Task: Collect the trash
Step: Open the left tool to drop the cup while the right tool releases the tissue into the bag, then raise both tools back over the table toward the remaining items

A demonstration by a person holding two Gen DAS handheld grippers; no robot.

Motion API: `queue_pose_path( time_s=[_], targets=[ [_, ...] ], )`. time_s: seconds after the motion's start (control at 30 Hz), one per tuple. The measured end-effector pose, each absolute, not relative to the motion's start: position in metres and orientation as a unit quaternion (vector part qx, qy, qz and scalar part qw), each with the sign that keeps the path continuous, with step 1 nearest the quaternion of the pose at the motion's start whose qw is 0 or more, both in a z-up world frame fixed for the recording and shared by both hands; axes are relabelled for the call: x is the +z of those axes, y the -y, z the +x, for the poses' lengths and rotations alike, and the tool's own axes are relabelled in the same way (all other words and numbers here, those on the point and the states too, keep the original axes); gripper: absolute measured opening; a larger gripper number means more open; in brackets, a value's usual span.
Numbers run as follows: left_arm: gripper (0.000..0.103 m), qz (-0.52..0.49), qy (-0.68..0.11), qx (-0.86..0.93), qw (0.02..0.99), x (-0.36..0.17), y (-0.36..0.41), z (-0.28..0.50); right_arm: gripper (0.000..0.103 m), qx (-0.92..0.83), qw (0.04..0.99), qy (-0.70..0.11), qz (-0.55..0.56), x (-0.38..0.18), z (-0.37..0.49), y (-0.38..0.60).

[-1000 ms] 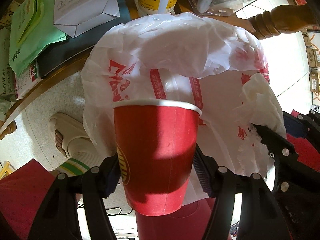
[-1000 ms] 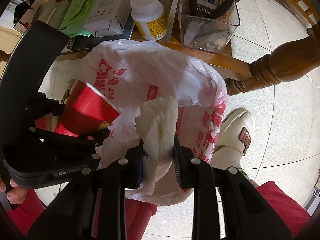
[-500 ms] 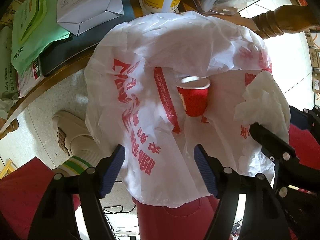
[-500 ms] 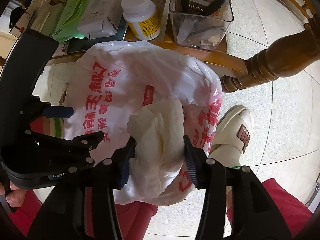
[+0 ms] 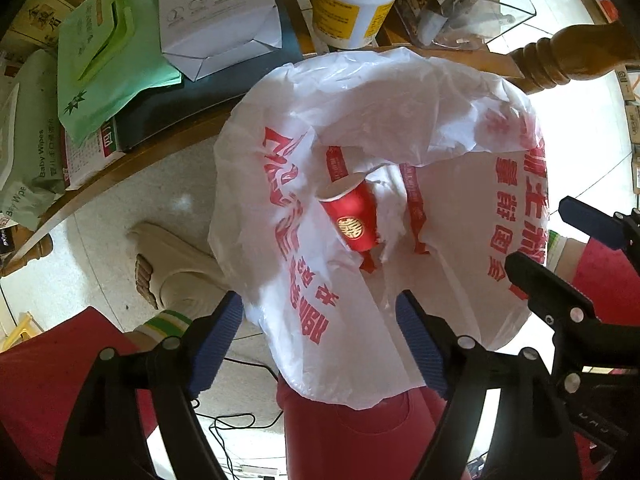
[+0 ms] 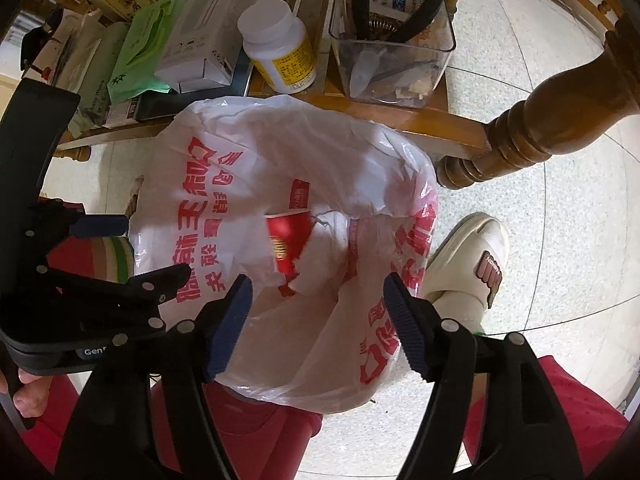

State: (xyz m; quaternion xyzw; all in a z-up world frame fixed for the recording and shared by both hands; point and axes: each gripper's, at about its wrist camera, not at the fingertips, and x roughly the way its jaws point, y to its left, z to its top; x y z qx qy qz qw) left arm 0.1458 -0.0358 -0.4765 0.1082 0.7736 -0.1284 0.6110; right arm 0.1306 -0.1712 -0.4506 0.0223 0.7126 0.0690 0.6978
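Inside the white bag (image 5: 460, 128), the red cup (image 5: 352, 220) lies below both grippers' just-opened, empty fingers (image 5: 216, 340).

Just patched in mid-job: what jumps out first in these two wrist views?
A white plastic bag with red lettering fills the middle, its mouth open beside the wooden table. A red paper cup lies inside on crumpled tissue. Both grippers, left and right, hang open and empty above it.

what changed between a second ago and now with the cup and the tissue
Both were let go. The left gripper released the red cup, the right gripper the crumpled tissue; both fell into the white bag. Both grippers' jaws have just been opening, with nothing between them. The bag, the bottle and the table clutter stayed put.
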Motion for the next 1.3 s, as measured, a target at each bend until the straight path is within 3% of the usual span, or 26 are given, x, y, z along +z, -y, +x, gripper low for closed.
queue_pose_path(
  time_s=[0.4,0.7,1.0,1.3],
  targets=[
    [0.077,0.117,-0.752,-0.129,0.636,-0.449,0.032,0.137,0.067,0.070,0.718,-0.693,0.015,-0.425,0.120,0.166],
    [0.078,0.133,-0.719,-0.141,0.668,-0.397,0.031,0.119,0.068,0.074,0.746,-0.661,0.043,-0.372,0.094,0.165],
    [0.083,0.111,-0.663,-0.173,0.719,-0.282,0.003,0.090,0.079,0.111,0.809,-0.574,0.062,-0.242,0.062,0.167],
    [0.090,0.133,-0.575,-0.152,0.793,-0.100,-0.026,0.118,0.087,0.139,0.874,-0.465,0.014,-0.086,0.067,0.187]
  ],
)
